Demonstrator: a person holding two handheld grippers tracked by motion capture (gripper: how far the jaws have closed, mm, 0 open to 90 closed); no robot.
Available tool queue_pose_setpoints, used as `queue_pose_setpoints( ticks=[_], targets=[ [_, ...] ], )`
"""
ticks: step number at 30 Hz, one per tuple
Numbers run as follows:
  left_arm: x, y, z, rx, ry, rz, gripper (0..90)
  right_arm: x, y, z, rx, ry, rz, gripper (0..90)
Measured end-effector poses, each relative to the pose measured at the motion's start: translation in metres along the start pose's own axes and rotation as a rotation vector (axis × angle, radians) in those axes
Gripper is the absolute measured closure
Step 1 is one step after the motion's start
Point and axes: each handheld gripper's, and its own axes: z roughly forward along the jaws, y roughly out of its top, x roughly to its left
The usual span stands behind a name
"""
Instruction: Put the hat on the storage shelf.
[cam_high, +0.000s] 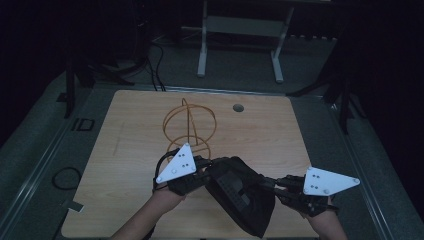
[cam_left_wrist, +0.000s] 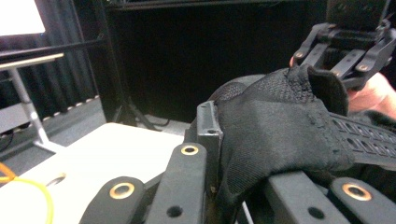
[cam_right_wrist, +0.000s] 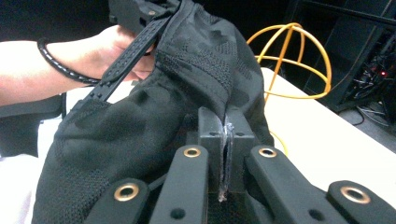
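The left hand-held gripper (cam_high: 209, 172) is clenched on one edge of a black cap (cam_high: 240, 192). The right hand-held gripper (cam_high: 272, 184) pinches the opposite edge, jaws pressed tight on the fabric. The cap hangs between them above the wooden bench (cam_high: 130, 140), near a yellow wire stand (cam_high: 190, 125).

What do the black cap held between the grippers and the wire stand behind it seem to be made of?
Cap: black knitted or mesh fabric, matt, going by its woven texture and soft folds; its adjuster strap looks like moulded plastic with rows of studs. Wire stand: thin hoops of bent wire with a smooth yellow-orange finish, probably coated metal, though the coating cannot be confirmed.
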Motion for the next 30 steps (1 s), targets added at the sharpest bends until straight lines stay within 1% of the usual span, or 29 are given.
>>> queue_pose_setpoints(
  ticks=[1,3,4,5,7,9,10,11,12,14,15,17,18,20,22,23,25,27,28,29,30],
  targets=[
    [0.0,-0.001,0.0,0.002,-0.002,0.004,87.5,-0.001,0.0,-0.001,-0.007,0.001,0.01,88.3],
    [-0.001,-0.002,-0.001,0.012,0.012,-0.001,84.6,-0.001,0.0,-0.003,-0.006,-0.008,0.012,88.3],
    [-0.001,-0.002,-0.001,0.014,0.009,0.001,84.5,-0.002,0.001,-0.004,-0.009,-0.008,0.016,88.4],
    [-0.001,-0.002,-0.002,0.017,0.015,0.004,83.6,-0.002,0.001,-0.005,-0.015,-0.004,0.019,88.3],
    [0.0,-0.003,-0.003,0.025,0.021,-0.003,80.5,-0.003,0.001,-0.006,-0.014,-0.01,0.016,88.3],
    [0.002,-0.003,-0.005,0.027,0.033,-0.016,74.9,-0.003,0.002,-0.007,-0.019,-0.014,0.019,88.3],
    [0.004,-0.004,-0.007,0.028,0.039,-0.022,70.7,-0.003,0.002,-0.008,-0.016,-0.02,0.016,88.3],
    [0.004,-0.004,-0.009,0.033,0.052,-0.021,67.3,-0.004,0.003,-0.009,-0.02,-0.026,0.018,88.3],
    [0.005,-0.004,-0.011,0.036,0.067,-0.02,65.7,-0.005,0.003,-0.011,-0.022,-0.03,0.02,88.3],
    [0.007,-0.005,-0.014,0.046,0.08,-0.023,61.5,-0.007,0.004,-0.015,-0.027,-0.052,0.025,88.3],
    [0.008,-0.005,-0.017,0.054,0.095,-0.026,61.1,-0.009,0.004,-0.017,-0.035,-0.059,0.032,88.3],
    [0.01,-0.007,-0.022,0.061,0.1,-0.034,61.1,-0.012,0.006,-0.022,-0.039,-0.081,0.035,88.3],
    [0.012,-0.008,-0.024,0.067,0.112,-0.036,60.7,-0.014,0.007,-0.024,-0.042,-0.094,0.039,88.3],
    [0.014,-0.01,-0.029,0.072,0.12,-0.04,60.5,-0.017,0.008,-0.027,-0.046,-0.119,0.041,88.3],
    [0.016,-0.012,-0.034,0.082,0.146,-0.044,59.3,-0.021,0.01,-0.029,-0.055,-0.154,0.044,88.3],
    [0.018,-0.014,-0.037,0.083,0.149,-0.05,59.1,-0.023,0.011,-0.03,-0.058,-0.168,0.042,88.3],
    [0.02,-0.018,-0.043,0.099,0.174,-0.051,59.0,-0.027,0.012,-0.032,-0.067,-0.196,0.045,88.3],
    [0.023,-0.023,-0.05,0.104,0.191,-0.059,59.0,-0.032,0.012,-0.033,-0.075,-0.217,0.055,88.3],
    [0.023,-0.023,-0.05,0.104,0.191,-0.059,59.0,-0.032,0.012,-0.033,-0.075,-0.217,0.055,88.3],
    [0.026,-0.028,-0.058,0.121,0.22,-0.063,59.1,-0.037,0.013,-0.034,-0.083,-0.244,0.062,88.3],
    [0.028,-0.031,-0.062,0.127,0.238,-0.062,59.1,-0.039,0.013,-0.034,-0.084,-0.251,0.064,88.3]
  ],
)
